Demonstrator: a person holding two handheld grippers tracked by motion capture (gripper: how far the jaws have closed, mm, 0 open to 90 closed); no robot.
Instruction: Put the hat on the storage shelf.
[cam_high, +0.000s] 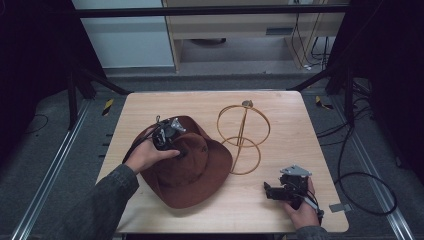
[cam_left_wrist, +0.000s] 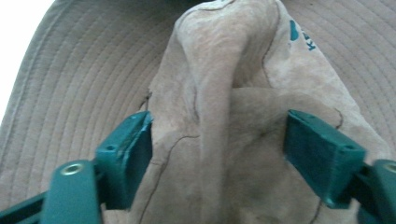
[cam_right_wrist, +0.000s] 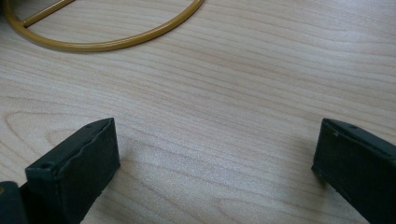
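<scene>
A: What's the surface like?

B: A pale wooden table (cam_high: 300, 145) in the middle of the high view, on grey carpet with metal rails running down either side. Dark curtains fill the upper left and upper right, and a light cabinet stands at top centre.

A: And what's on it?

B: A brown hat (cam_high: 192, 167) at lower left of centre, its brim reaching close to the table's near edge. Just right of it stands a gold wire stand (cam_high: 243, 132) (two rings on a slanted rod).

A: The grippers?

B: The left gripper (cam_high: 181, 152) sits on the hat's crown. In its own view the pads (cam_left_wrist: 128, 156) flank a raised fold of crown; they look to be touching the cloth on both sides, though the close blur makes a firm pinch hard to confirm. The right gripper (cam_high: 271, 191) rests at lower right, jaws spread wide over bare wood.

A: Free room?

B: The right third of the table and the far left corner are open.
</scene>
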